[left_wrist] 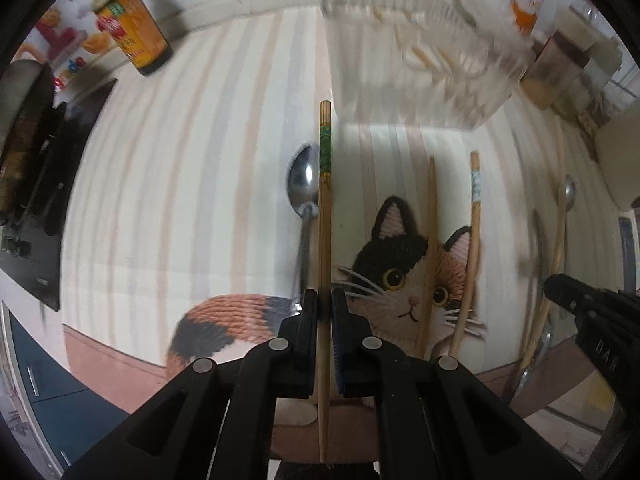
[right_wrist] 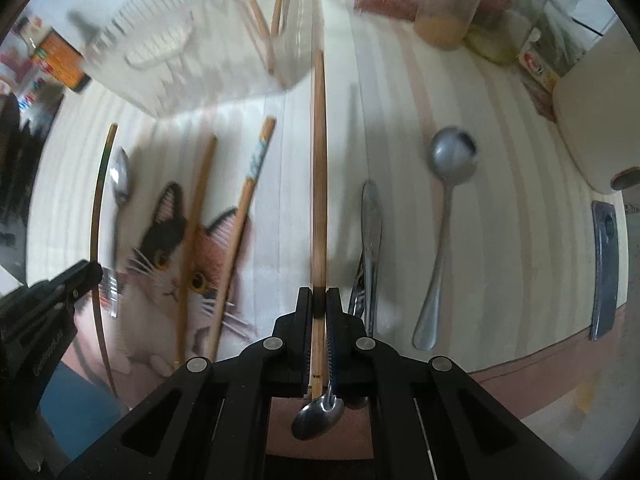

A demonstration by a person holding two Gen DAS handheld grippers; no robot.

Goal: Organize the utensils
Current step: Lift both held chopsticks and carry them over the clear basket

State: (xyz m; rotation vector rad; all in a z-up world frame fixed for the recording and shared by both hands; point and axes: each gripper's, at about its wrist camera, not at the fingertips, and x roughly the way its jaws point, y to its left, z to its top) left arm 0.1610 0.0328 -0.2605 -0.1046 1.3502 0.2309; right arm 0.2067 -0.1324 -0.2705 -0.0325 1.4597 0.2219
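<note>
Left tool [left_wrist: 324, 300]: you hold it closed on a green-banded chopstick [left_wrist: 325, 208], the stick running straight forward along the tool's own axis, its banded end pointing at the clear organizer bin [left_wrist: 420, 72] ahead. Right tool [right_wrist: 319, 300]: you hold it closed on a plain chopstick [right_wrist: 318, 160], likewise aligned with the fingers, its far end reaching the bin's near corner in this view; a spoon [right_wrist: 318, 420] hangs at the pads too, though you cannot tell whether it is clamped or merely caught.

Near field, on the tabletop's cat mat [left_wrist: 400, 280]: two loose chopsticks [left_wrist: 430, 248] lie roughly parallel between your tools. Right of the right tool lie a knife [right_wrist: 371, 232] and a long spoon [right_wrist: 444, 216]; a further spoon [left_wrist: 302, 184] lies just left of the left stick.

Far field: the bin, blurred, already holds sticks. Both held sticks lie long-axis toward it; judged from the right wrist view, your right tool is the nearer.
</note>
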